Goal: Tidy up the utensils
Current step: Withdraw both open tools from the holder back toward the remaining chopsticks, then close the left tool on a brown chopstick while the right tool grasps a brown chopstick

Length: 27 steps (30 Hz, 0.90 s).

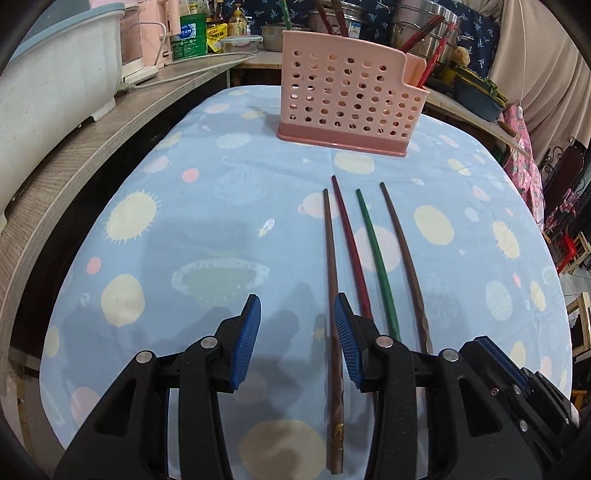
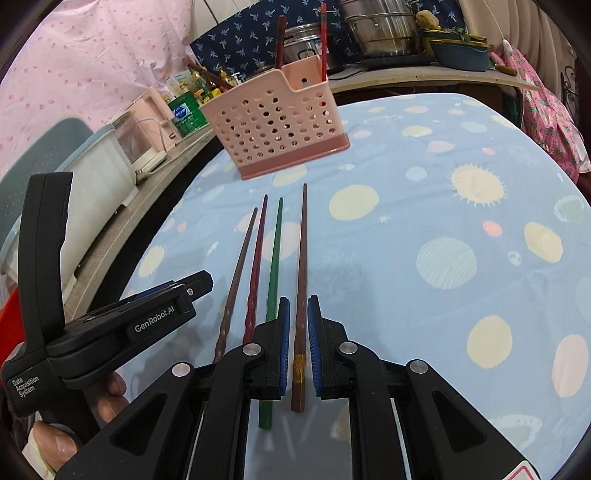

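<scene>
Four chopsticks lie side by side on the blue patterned tablecloth: a brown chopstick, a dark red one, a green one and another brown one. My left gripper is open, and the left brown chopstick lies between its jaws, close to the right pad. My right gripper stands narrowly open over the right brown chopstick; slim gaps show on both sides. A pink perforated holder stands beyond with red chopsticks in it.
A grey wooden bench runs along the left with a white tub, pink appliances and bottles. Steel pots and a blue basin stand behind the table. A person's hand holds the left gripper.
</scene>
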Tool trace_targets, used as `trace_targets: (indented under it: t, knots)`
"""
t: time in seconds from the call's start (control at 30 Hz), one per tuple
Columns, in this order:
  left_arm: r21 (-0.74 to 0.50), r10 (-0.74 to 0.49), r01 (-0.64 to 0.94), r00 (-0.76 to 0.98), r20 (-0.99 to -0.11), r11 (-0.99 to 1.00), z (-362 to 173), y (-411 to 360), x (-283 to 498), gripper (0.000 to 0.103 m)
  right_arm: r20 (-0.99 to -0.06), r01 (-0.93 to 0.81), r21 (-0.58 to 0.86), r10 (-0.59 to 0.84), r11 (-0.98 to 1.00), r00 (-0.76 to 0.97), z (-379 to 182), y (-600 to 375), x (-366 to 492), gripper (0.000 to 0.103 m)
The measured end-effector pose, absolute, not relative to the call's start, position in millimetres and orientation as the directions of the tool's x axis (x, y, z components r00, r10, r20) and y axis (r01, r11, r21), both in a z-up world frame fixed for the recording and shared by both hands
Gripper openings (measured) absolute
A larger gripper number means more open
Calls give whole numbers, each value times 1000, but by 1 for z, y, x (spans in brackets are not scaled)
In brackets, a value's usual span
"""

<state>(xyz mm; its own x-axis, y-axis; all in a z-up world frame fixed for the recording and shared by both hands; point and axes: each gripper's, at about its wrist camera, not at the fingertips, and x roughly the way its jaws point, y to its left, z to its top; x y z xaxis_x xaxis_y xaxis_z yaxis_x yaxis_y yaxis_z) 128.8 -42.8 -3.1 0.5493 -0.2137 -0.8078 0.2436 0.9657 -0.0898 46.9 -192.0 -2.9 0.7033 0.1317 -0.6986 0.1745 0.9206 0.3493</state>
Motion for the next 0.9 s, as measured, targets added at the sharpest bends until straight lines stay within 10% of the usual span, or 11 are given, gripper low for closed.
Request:
trace_targets:
  t: [0.9]
  knots:
    - [-55, -198, 272, 531, -824, 961, -24, -32, 92, 47, -746, 144, 280, 120, 949, 655, -28, -172, 33, 12]
